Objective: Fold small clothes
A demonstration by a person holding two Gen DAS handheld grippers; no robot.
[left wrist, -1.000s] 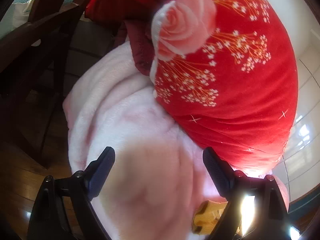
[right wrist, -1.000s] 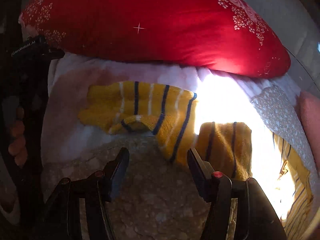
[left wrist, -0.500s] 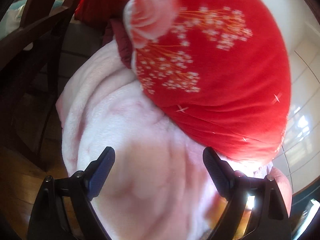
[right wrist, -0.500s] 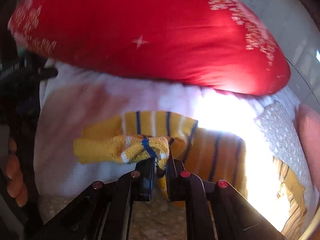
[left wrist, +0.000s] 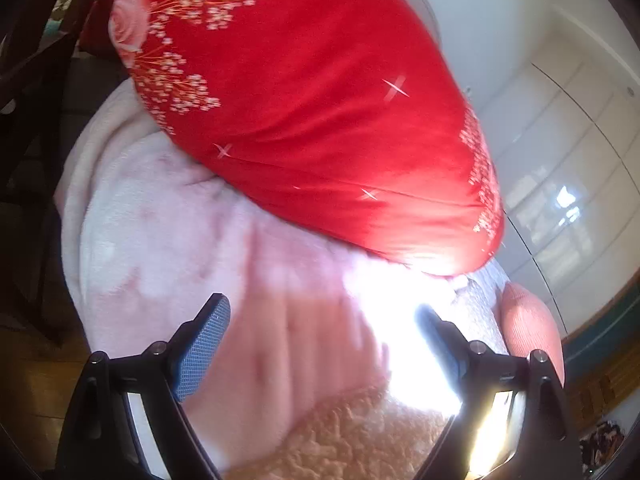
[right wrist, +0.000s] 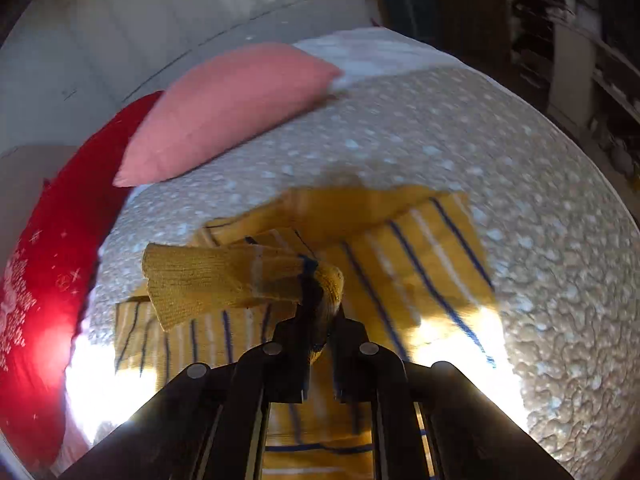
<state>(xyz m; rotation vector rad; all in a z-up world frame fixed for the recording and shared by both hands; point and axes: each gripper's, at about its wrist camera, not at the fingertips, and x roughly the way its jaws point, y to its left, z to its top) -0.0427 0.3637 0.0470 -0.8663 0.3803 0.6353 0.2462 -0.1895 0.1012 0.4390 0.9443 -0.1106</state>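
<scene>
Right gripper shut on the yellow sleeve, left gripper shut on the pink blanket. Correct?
Not quite. The left gripper is open, jaws spread over the pink blanket, as the left wrist view shows. The right gripper is shut on the yellow sleeve.

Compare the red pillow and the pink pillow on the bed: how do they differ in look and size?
Pattern: the red pillow carries white flower sprays and small star marks, while the pink pillow is plain.
Colour: the red pillow is deep red; the pink pillow is a pale salmon.
Size: in the left wrist view the red pillow looks far bulkier than the pink pillow.
Both lie on the bedding, side by side.
</scene>
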